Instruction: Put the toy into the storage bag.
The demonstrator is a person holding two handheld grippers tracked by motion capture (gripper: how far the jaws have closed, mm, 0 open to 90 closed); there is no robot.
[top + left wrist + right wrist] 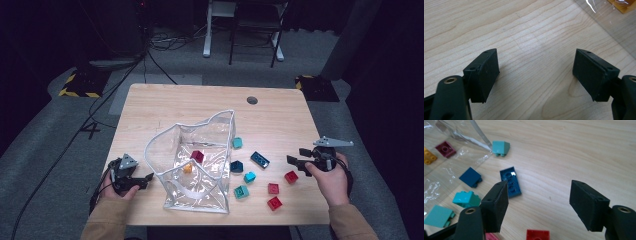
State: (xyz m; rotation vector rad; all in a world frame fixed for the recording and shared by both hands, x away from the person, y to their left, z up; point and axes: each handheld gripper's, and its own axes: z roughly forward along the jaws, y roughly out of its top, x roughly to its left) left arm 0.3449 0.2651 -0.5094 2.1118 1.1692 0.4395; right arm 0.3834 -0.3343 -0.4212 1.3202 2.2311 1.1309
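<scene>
A clear plastic bag (215, 131) with a white rim stands open mid-table, holding a maroon brick (197, 156) and an orange brick (188, 168). To its right lie loose bricks: a light teal one (501, 147), a dark blue plate (511, 181), a dark blue brick (470, 177), two teal ones (249, 177) and three red ones (291, 177). My right gripper (539, 192) is open and empty, low over the table just right of the blue plate. My left gripper (536, 62) rests open and empty on the wood left of the bag (614, 27).
The wooden table (170, 105) has a round cable hole (252, 100) at the back. Behind it, on the grey floor, are cables and the legs of a desk and a chair (250, 45). Bare wood lies behind the bag and at the far right.
</scene>
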